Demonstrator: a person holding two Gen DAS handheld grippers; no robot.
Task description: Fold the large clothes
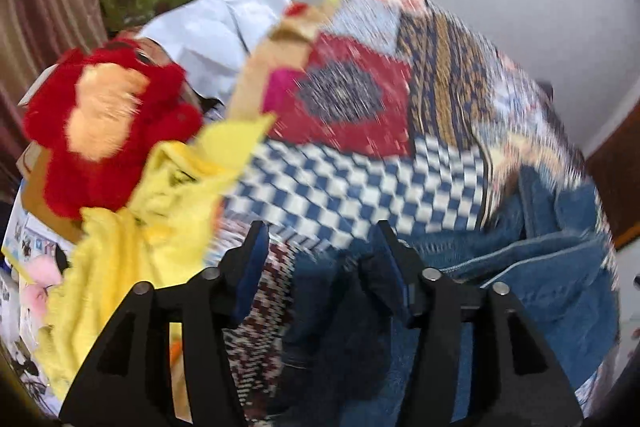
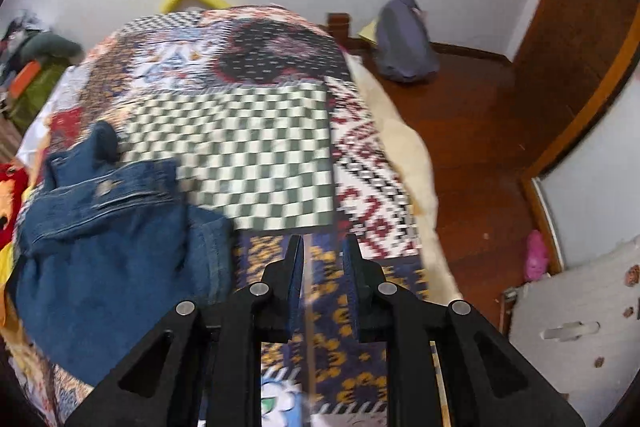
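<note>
Left wrist view: left gripper [image 1: 320, 243] above denim jacket [image 1: 552, 267], jaws apart, nothing pinched; dark cloth beneath, contact unclear. Jacket lies crumpled on patchwork bedspread [image 1: 360, 183], beside yellow garment [image 1: 132, 251] and red plush toy [image 1: 104, 123].

Right gripper [image 2: 323, 259] jaws nearly together, empty, over bedspread, apart from jacket.

Risks: released denim slumps and bunches; next grab snags bedspread or yellow garment; motion blur obscures hem.
</note>
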